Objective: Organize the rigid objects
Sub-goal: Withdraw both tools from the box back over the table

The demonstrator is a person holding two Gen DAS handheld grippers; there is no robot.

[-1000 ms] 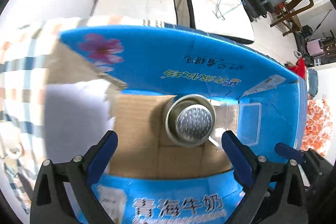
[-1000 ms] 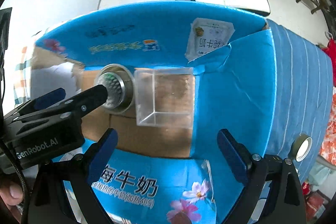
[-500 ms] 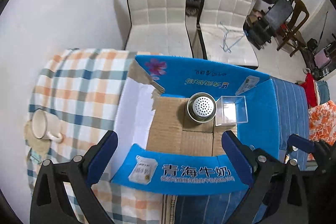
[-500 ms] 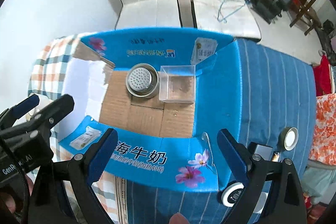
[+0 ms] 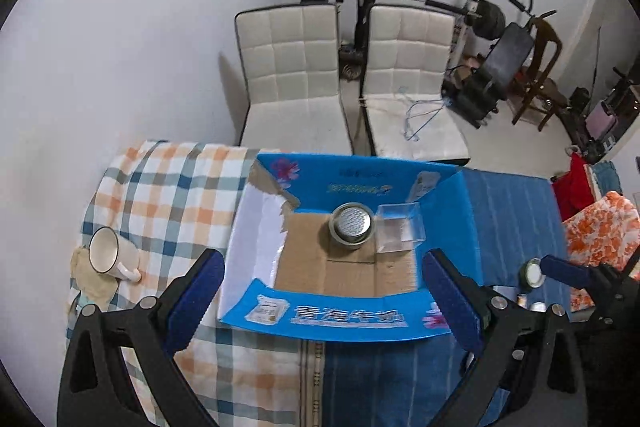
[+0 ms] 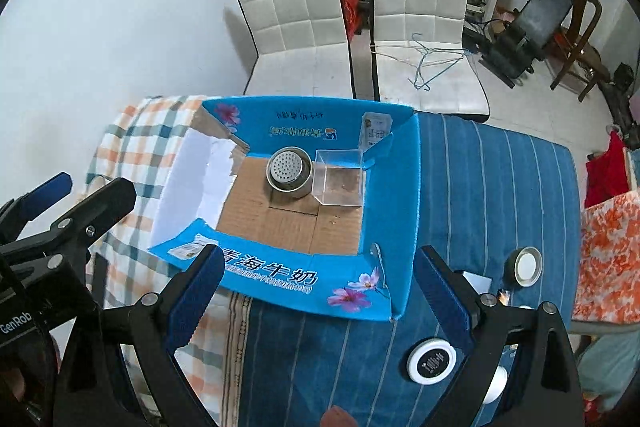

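Cardboard shows brown on the floor of the blue box (image 5: 352,315), its flaps spread open on the cloth-covered table (image 6: 492,195). Inside, at the far wall, a steel strainer cup (image 6: 289,169) with a perforated top touches a clear plastic cube (image 6: 340,183). Left gripper (image 5: 324,301) and right gripper (image 6: 318,293) hang above, fingers spread wide, empty.
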